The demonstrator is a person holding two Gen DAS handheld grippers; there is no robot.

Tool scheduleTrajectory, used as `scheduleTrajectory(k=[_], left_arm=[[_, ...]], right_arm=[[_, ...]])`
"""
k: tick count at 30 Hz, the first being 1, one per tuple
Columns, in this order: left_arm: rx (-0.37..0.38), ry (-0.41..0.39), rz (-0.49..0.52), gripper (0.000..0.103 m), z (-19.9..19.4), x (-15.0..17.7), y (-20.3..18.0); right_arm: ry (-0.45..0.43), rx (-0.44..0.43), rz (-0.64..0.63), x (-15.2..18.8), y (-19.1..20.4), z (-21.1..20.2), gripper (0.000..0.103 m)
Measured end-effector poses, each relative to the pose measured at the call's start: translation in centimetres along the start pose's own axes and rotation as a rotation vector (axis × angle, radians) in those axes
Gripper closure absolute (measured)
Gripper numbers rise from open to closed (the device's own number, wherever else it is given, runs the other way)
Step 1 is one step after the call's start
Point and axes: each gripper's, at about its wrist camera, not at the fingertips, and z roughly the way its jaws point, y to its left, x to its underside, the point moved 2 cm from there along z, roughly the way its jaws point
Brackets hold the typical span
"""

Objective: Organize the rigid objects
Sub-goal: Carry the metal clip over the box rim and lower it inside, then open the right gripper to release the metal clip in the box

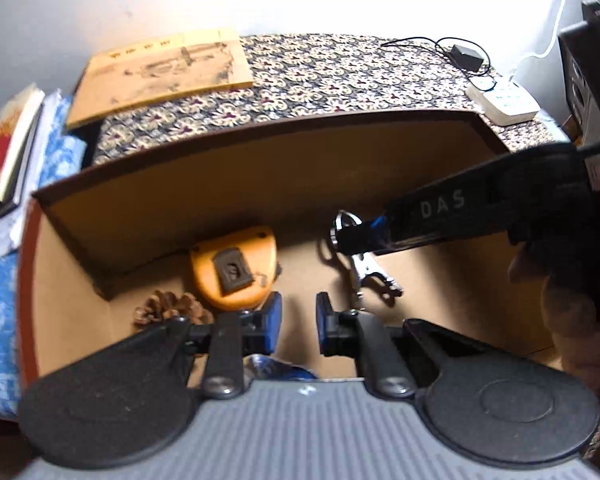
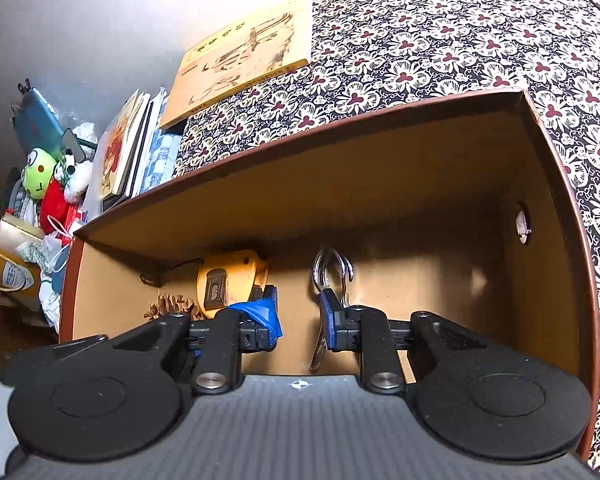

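An open cardboard box (image 1: pixel 260 132) holds an orange plastic piece with a dark clip (image 1: pixel 234 268), a pine cone (image 1: pixel 172 308) and a bunch of metal clips on a ring (image 1: pixel 364 276). My left gripper (image 1: pixel 299 320) hangs open over the box floor, just right of the orange piece, with nothing between its fingers. My right gripper (image 1: pixel 350 234) reaches in from the right. In the right wrist view it (image 2: pixel 300 320) stands open. The metal clip bunch (image 2: pixel 332 272) rests against the inner side of its right finger. The orange piece (image 2: pixel 228 284) and pine cone (image 2: pixel 172 306) lie to its left.
The box sits on a flower-patterned cloth (image 1: pixel 340 72). A tan book (image 1: pixel 160 72) lies behind it, with stacked books (image 1: pixel 8 148) at left. A white power strip (image 1: pixel 504 100) and black adapter (image 1: pixel 466 56) sit back right. Plush toys (image 2: pixel 40 176) pile far left. A hand (image 1: pixel 572 320) holds the right gripper.
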Motion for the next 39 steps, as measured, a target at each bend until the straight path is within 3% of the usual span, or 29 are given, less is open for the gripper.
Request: scheduleTrajectory(k=[2, 4, 8, 10, 15, 24, 27, 34, 39], left_arm=[[-0.009, -0.008, -0.007, 0.092, -0.3, 0.1, 0.2], [-0.03, -0.01, -0.018, 0.079, -0.6, 0.1, 0.4], [-0.116, -0.035, -0.023, 0.07, -1.4, 0.4, 0.5], [-0.156, -0.05, -0.031, 0.054, -1.9, 0.5, 0.5], [-0.196, -0.067, -0.065, 0.05, -2.8, 0.5, 0.7], [-0.279, -0.056, -0.061, 0.045, -3.0, 1.3, 0.4], [-0.297, -0.061, -0.062, 0.045, -3.3, 1.4, 0.3], [-0.316, -0.072, -0.069, 0.044, -3.9, 1.6, 0.2], [-0.319, -0.082, -0.068, 0.043, -4.2, 1.5, -0.3]], right_arm=[[-0.005, 0.009, 0.021, 0.0, -0.1, 0.2, 0.098], [-0.006, 0.027, 0.031, -0.1, -0.1, 0.4, 0.098], [-0.011, 0.044, 0.039, 0.2, 0.0, 0.3, 0.097], [-0.019, 0.045, 0.035, 0.4, 0.2, 0.0, 0.095], [-0.034, 0.068, 0.036, 0.6, 0.4, 0.0, 0.095], [-0.023, 0.114, 0.145, -0.5, -0.9, 2.1, 0.093], [0.026, 0.069, 0.205, -0.4, -1.1, 3.1, 0.093], [0.172, -0.038, 0.196, 1.6, 0.7, 3.8, 0.092], [0.078, 0.007, 0.13, 1.8, 1.6, 1.3, 0.092]])
